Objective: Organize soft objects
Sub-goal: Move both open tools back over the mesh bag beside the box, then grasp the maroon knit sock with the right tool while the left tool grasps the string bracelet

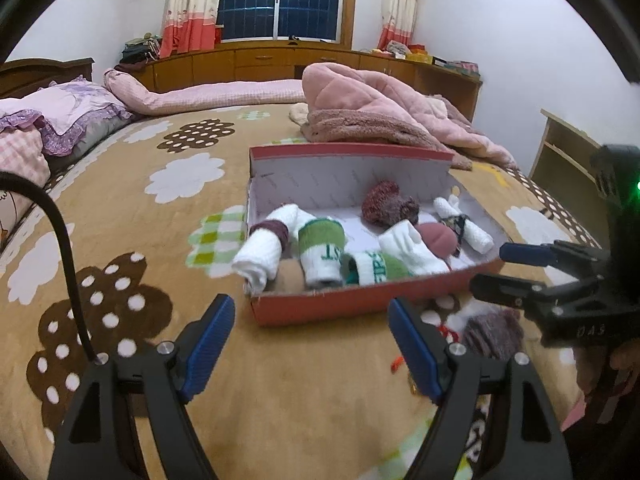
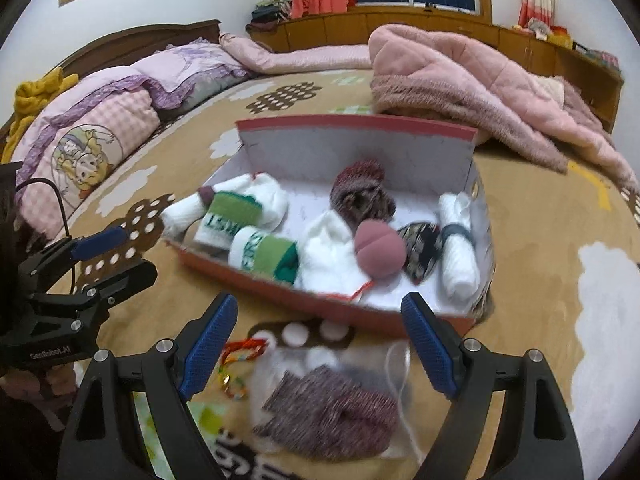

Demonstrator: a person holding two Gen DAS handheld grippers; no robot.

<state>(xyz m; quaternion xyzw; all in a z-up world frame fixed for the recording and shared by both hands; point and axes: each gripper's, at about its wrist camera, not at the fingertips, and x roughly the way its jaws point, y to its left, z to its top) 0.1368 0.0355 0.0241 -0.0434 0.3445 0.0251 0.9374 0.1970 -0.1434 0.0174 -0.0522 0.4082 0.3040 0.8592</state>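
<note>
A red shoe box (image 1: 360, 300) (image 2: 360, 148) with a white inside lies on the brown bedspread. It holds rolled socks: a white pair with a maroon band (image 1: 260, 252), two green-and-white pairs (image 1: 322, 252) (image 2: 264, 254), a pink ball (image 2: 378, 252), a maroon knit bundle (image 2: 360, 196) and a white roll with a dark band (image 2: 460, 256). In front of the box lies a maroon knit piece in a clear bag (image 2: 332, 412) (image 1: 492, 336). My right gripper (image 2: 320, 312) (image 1: 496, 270) hangs open just above it. My left gripper (image 1: 310, 320) (image 2: 132, 256) is open and empty before the box's near wall.
A pink quilted blanket (image 1: 380, 112) is heaped behind the box. Pillows (image 2: 120, 112) lie along the headboard at the left. A red-and-yellow braided cord (image 2: 240, 360) lies beside the bagged knit. Wooden cabinets (image 1: 260, 64) run under the window, and a shelf (image 1: 560, 152) stands at the right.
</note>
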